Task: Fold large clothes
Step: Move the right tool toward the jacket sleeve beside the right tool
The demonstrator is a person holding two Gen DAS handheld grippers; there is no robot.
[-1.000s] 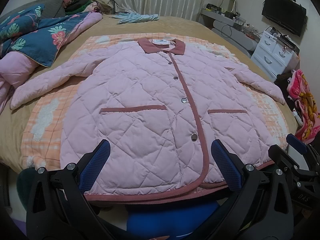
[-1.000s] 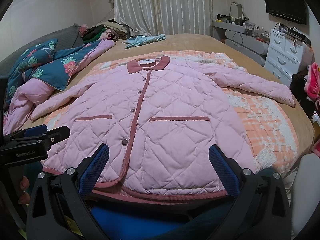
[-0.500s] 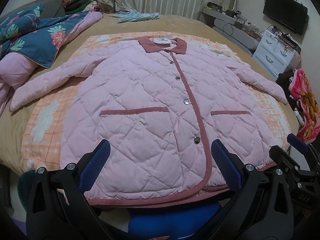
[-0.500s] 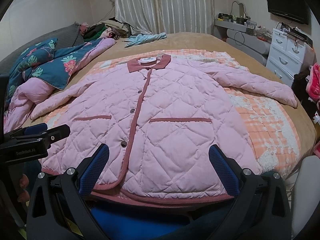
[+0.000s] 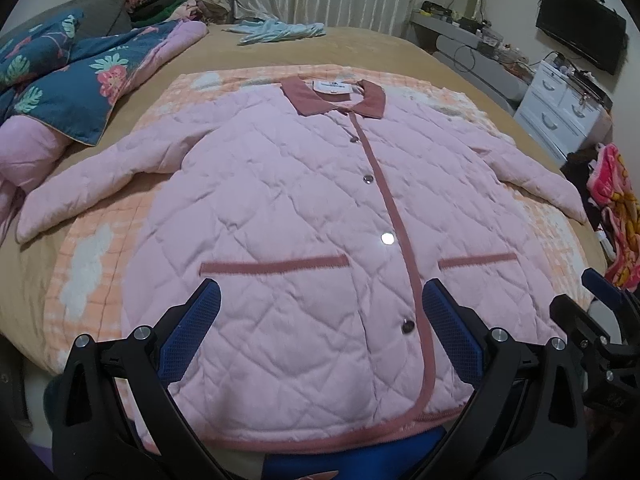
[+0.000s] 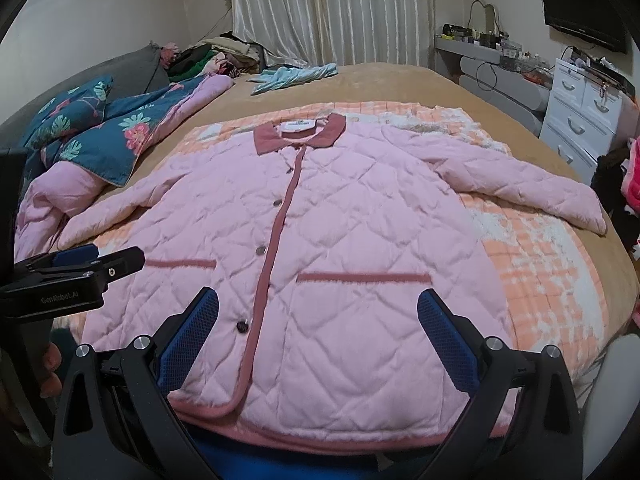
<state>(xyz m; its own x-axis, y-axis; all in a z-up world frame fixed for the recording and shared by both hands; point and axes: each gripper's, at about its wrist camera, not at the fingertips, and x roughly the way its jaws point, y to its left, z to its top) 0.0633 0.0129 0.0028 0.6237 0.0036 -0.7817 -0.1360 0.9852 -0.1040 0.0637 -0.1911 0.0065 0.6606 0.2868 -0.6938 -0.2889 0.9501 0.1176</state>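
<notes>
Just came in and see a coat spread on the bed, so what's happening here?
A person holds a two-finger gripper in each hand, about to fold a pink quilted jacket. It lies flat and buttoned on an orange checked blanket on the bed, sleeves spread out. The left gripper and right gripper hover at the hem, jaws open, holding nothing. No fold has been made yet.

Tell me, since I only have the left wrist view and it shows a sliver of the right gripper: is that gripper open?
Observer: Yes. In the right wrist view the right gripper is open and empty, over the hem of the pink jacket.
Operator: Any part of the person visible?
Observer: Fingers of a hand show at the lower left edge, beneath the left gripper.
</notes>
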